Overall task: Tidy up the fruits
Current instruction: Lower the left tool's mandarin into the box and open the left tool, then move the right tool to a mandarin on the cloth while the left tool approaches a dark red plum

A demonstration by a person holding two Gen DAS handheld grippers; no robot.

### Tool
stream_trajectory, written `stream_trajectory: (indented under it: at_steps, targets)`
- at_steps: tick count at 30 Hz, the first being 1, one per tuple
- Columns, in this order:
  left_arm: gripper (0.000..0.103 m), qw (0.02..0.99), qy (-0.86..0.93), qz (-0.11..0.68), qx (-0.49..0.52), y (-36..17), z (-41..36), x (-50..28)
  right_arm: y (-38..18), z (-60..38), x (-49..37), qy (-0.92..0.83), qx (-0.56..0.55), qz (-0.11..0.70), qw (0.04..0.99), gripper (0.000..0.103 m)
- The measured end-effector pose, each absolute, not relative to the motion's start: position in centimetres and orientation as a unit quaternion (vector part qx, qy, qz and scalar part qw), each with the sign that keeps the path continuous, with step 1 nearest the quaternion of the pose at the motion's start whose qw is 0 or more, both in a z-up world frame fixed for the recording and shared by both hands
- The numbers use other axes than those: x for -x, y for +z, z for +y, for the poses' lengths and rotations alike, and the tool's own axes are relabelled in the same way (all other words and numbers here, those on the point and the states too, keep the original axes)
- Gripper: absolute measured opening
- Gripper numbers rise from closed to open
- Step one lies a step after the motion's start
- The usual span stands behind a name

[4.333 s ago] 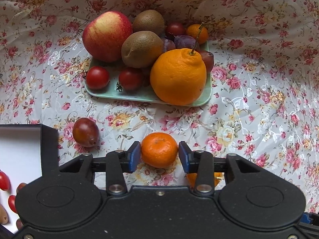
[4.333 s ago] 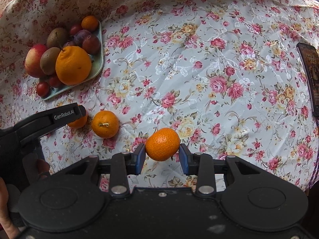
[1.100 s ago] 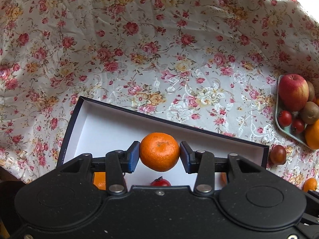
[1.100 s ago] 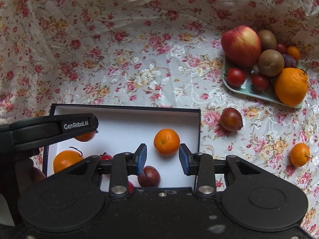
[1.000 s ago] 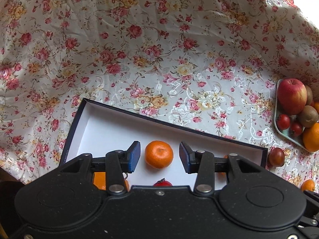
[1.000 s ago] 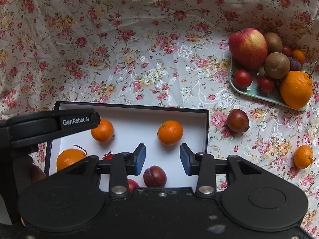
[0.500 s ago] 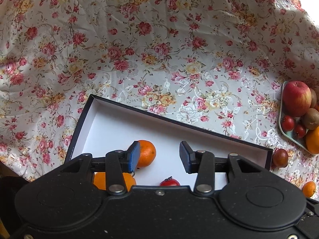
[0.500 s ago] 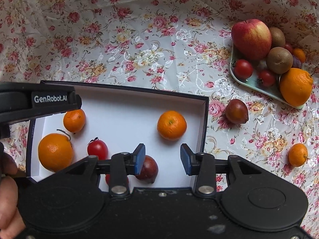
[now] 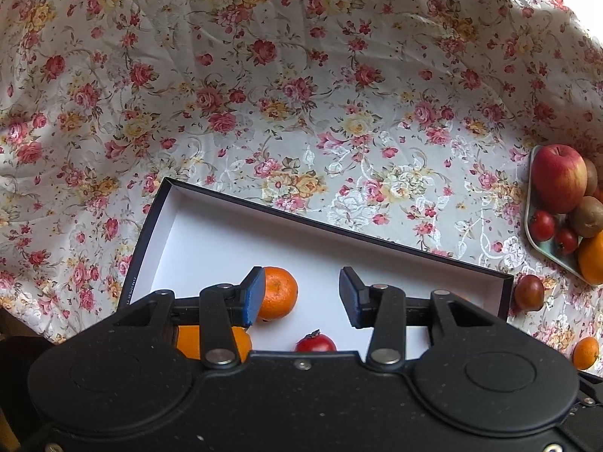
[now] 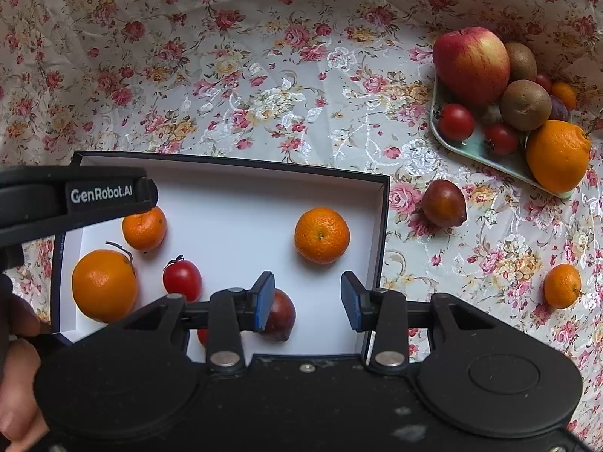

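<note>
White box (image 10: 233, 196) holds three mandarins, a large orange (image 10: 103, 284), tomatoes, a plum. Green tray (image 10: 478, 148), far right, carries apple, kiwis, orange. Both hand-held grippers, left (image 9: 299, 295) and right (image 10: 306, 300), gape empty over the box; one mandarin (image 9: 278, 293) sits by the left one's left finger.

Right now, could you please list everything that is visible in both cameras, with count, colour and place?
box: 1, black outside and white inside, on the cloth, open
mandarins in box: 2, orange, one right, one far left
large orange in box: 1, orange, left end
tomatoes in box: at least 1, red, middle
plum in box: 1, dark red, near edge
plum on cloth: 1, dark red, between box and tray
mandarin on cloth: 1, orange, right
tray: 1, pale green, holds apple, kiwis, tomatoes, large orange and small fruits
tablecloth: 1, floral
left gripper: fingers open, empty
right gripper: fingers open, empty
hand: lower left edge
</note>
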State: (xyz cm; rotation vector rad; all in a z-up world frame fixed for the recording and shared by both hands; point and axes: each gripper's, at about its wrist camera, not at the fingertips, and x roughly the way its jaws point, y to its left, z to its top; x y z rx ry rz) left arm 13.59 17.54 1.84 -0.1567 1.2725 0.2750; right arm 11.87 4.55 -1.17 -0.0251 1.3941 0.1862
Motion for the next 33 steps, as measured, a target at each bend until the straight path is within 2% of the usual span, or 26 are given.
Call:
stream_trajectory:
  at_steps: [9, 20, 33]
  targets:
    - [0.051, 0.793, 0.123, 0.592, 0.066, 1.9, 16.9, -13.7, 0.2, 4.1, -11.1, 0.012, 0.055, 0.582, 0.811, 0.041]
    - [0.051, 0.796, 0.116, 0.591, 0.055, 2.0, 15.0, -13.9, 1.2, 2.3, -10.8, -0.046, 0.093, 0.560, 0.822, 0.040]
    - [0.051, 0.803, 0.084, 0.589, 0.034, 2.4, 9.9, -14.4, 1.0, -3.1, -10.8, -0.038, 0.063, 0.593, 0.802, 0.039]
